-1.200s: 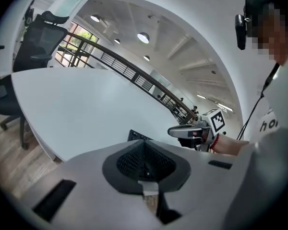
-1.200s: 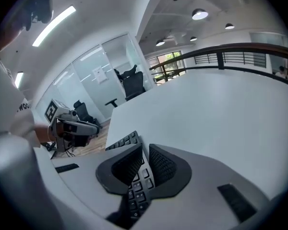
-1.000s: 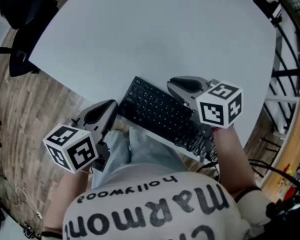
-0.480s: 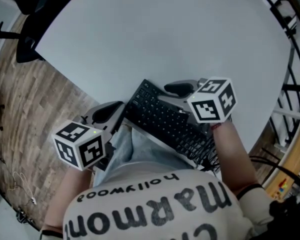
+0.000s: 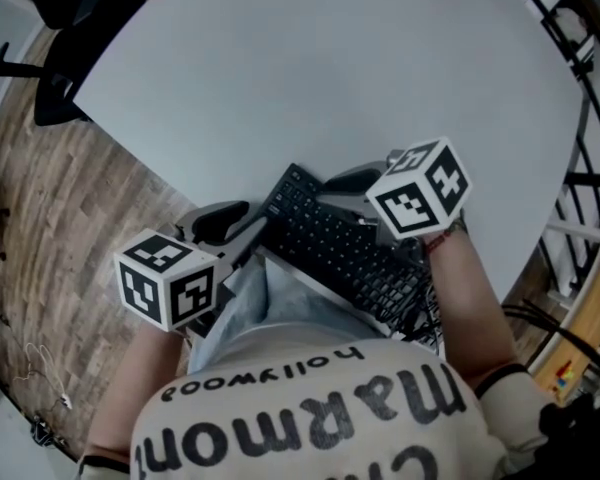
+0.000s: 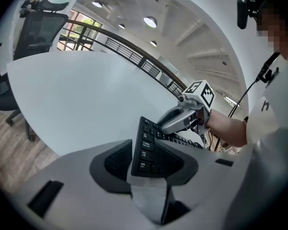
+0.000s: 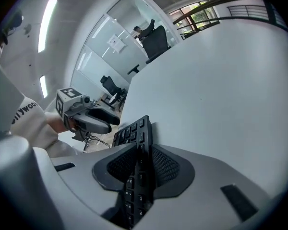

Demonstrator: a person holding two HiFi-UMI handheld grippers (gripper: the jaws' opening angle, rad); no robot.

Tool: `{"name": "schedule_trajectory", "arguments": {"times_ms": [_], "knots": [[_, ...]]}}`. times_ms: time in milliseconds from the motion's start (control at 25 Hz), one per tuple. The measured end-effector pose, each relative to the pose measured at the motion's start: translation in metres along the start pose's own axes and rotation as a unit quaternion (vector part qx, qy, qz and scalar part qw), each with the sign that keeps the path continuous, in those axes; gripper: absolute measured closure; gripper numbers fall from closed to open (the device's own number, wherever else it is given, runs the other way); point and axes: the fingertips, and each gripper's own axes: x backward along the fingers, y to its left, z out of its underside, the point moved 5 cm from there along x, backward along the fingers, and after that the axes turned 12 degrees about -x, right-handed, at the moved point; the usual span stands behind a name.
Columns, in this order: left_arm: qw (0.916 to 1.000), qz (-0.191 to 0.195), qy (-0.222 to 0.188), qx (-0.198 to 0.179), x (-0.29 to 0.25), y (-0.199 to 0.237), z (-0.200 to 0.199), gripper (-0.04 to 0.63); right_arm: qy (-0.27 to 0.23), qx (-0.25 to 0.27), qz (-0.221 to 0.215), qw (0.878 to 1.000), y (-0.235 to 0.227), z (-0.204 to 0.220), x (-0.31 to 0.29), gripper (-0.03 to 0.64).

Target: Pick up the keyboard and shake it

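**Keyboard at near table edge, tongs on it from both sides**

Your keyboard (image 5: pixel 345 253) lies slantwise along the near edge of the white table (image 5: pixel 330 68), just over your lap. Wide tabletop runs ahead of it. Wood floor (image 5: pixel 40 198) and an office chair (image 5: pixel 60 8) are off to the left, and a railing (image 5: pixel 580 118) is close on the right.

L gripper (image 6: pixel 144 150): jaws have just been opening, now spread partway w/ the keyboard's left end between them. Pads don't look pressed on it.

R gripper (image 7: pixel 144 152): jaws have just been closing and now pinch the keyboard's far edge, seen edge-on between the pads.

The keyboard's right end is hidden under your right forearm (image 5: pixel 470 288) & marker cube (image 5: pixel 418 190). Can't tell whether it sits flat or is lifted.
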Motion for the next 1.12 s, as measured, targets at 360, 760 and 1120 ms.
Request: {"name": "schedule_trajectory", "arguments": {"times_ms": [360,760,1120], "knots": [[0.9981,0.018,0.035,-0.048,-0.014,0.003,-0.004,0.390,-0.091,0.097,0.027,0.991,0.017,0.005,0.017,0.512],[0.9895,0.120,0.049,-0.065,-0.026,-0.002,-0.025,0.380,-0.145,0.127,0.055,0.980,0.028,0.003,0.028,0.520],[0.9809,0.165,0.080,-0.065,-0.043,-0.012,-0.037,0.368,-0.163,0.150,0.054,0.974,0.036,0.003,0.038,0.522]]}}
